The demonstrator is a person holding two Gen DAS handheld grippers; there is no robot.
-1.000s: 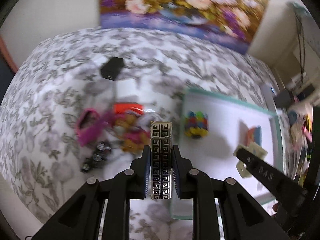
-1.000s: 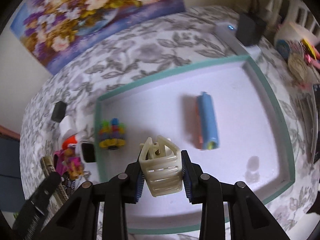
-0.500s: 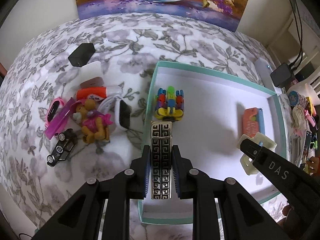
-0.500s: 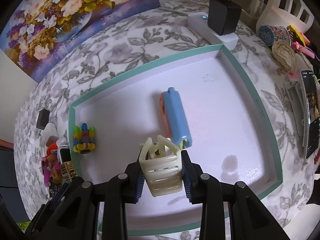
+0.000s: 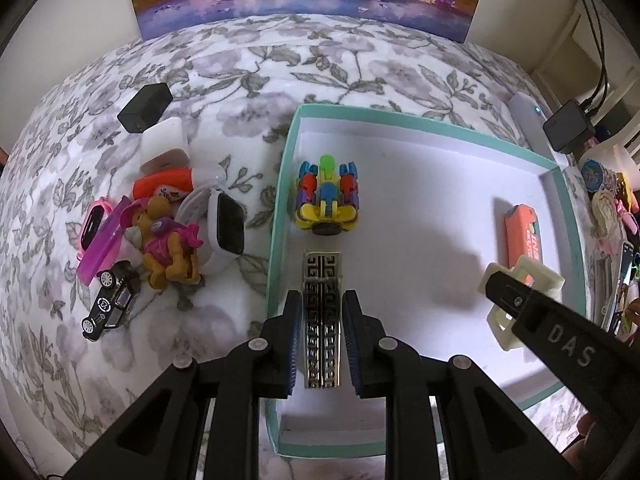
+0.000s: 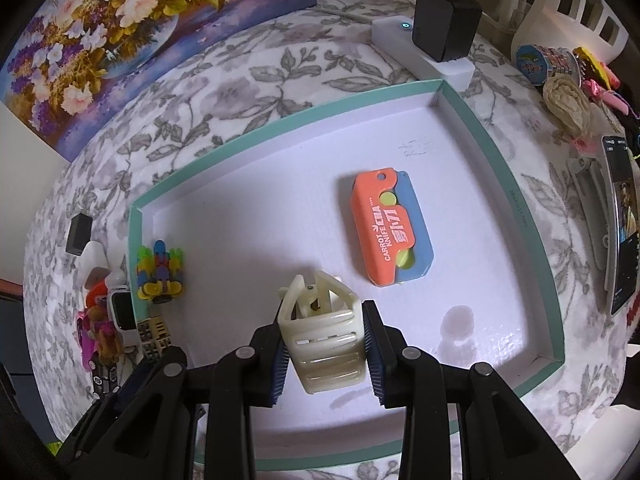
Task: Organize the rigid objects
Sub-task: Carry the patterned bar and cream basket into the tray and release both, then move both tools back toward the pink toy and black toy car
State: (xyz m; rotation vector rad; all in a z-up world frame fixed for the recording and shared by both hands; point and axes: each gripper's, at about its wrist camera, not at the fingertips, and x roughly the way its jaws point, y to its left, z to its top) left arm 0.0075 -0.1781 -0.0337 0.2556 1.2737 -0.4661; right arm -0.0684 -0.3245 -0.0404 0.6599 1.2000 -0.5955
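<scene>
Silver and black, a patterned metal lighter (image 5: 322,320) was pinched between the pads of the left gripper (image 5: 322,308), held over the teal-rimmed tray (image 5: 280,200) just behind the colourful toy car (image 5: 327,200). A cream hair claw (image 6: 324,344) was clamped in the right gripper (image 6: 325,320) over the tray floor, near the orange carrot knife (image 6: 390,224).

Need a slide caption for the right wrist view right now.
Right gripper holds a cream hair claw over the teal-rimmed tray, near the orange carrot knife toy.
</scene>
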